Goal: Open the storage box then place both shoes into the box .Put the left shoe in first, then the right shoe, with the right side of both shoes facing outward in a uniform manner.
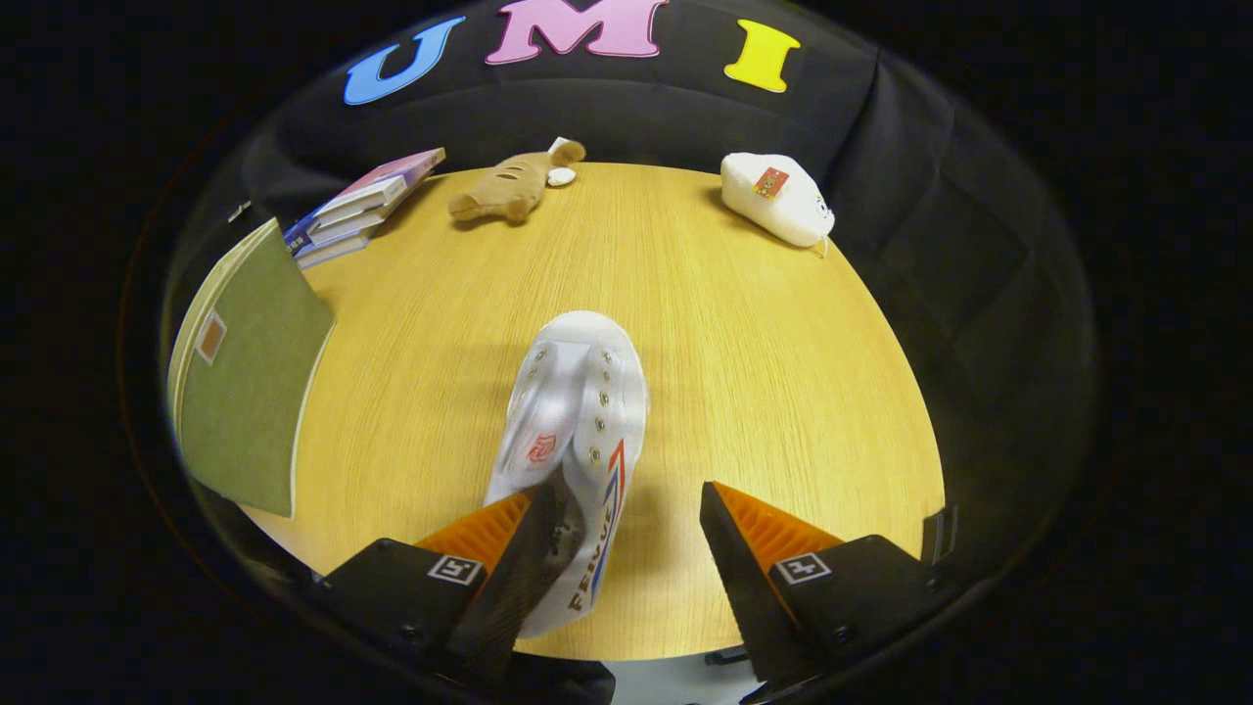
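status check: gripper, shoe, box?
Gripper open, fingers straddling the heel end of the white shoe, one finger inside its opening. Shoe lying on the table, toe pointing away. Green box off to the side. Nothing blocking.

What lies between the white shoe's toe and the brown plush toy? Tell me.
Bare wooden table, in the gripper view. The white shoe sits between the open tongs; nothing lies between its toe and the brown plush toy.

shoe [578,431] heel hidden behind the left finger [524,558] of the spread gripper [626,524], box [245,382] beside the shoe partly cut off, books [357,206] behind the box half hidden, print unreadable
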`<state>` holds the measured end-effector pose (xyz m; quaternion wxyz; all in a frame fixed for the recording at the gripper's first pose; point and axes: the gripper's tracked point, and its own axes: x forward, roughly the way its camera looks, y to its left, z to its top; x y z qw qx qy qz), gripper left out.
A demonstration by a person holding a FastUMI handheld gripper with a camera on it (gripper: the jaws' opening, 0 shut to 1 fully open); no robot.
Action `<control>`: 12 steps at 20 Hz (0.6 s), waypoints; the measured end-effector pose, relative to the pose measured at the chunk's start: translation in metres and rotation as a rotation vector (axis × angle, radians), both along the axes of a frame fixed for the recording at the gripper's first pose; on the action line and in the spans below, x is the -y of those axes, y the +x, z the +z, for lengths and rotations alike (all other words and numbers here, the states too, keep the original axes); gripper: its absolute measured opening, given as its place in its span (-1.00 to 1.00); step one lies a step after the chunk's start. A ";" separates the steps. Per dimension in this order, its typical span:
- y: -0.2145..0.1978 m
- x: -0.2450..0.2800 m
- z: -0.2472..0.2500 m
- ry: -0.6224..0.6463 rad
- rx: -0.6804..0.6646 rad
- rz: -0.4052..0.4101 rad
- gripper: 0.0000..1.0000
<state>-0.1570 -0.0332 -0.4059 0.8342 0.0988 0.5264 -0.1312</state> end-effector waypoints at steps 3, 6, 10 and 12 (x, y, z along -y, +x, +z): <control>0.017 0.008 -0.011 -0.037 0.013 0.017 0.59; 0.030 0.003 -0.021 0.000 0.024 -0.001 0.13; 0.029 0.013 -0.023 -0.009 0.001 -0.056 -0.84; 0.026 0.012 -0.019 0.027 0.000 -0.103 -0.89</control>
